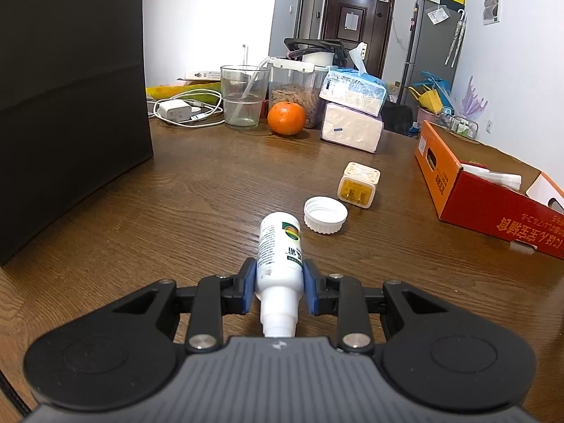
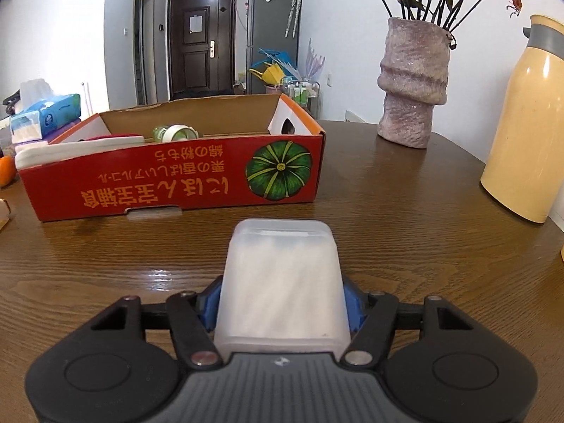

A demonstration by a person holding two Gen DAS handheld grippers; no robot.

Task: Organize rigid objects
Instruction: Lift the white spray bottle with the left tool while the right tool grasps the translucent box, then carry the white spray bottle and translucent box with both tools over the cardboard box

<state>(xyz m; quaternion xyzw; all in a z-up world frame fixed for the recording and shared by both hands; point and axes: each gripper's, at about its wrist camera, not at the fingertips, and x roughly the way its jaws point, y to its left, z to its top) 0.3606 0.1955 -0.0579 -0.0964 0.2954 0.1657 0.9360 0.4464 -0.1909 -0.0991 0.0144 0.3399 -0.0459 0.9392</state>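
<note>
Pickup step: my left gripper (image 1: 279, 283) clamps the bottle (image 1: 279, 246), right gripper (image 2: 282, 305) pinches the case (image 2: 282, 282); next, carry both to the far box (image 2: 169, 179).

A dark brown wood-grain counter (image 1: 197, 190) fills the near ground, its surface glossy under even, soft light. White walls (image 1: 211, 17) close the room. At the far end stands a dark brown panelled door (image 1: 356, 24) with a paper sheet stuck on it, and just to its right a tall grey refrigerator (image 1: 431, 46) with umbrellas hanging on its side. A large black panel (image 1: 70, 105) rises at the left.
</note>
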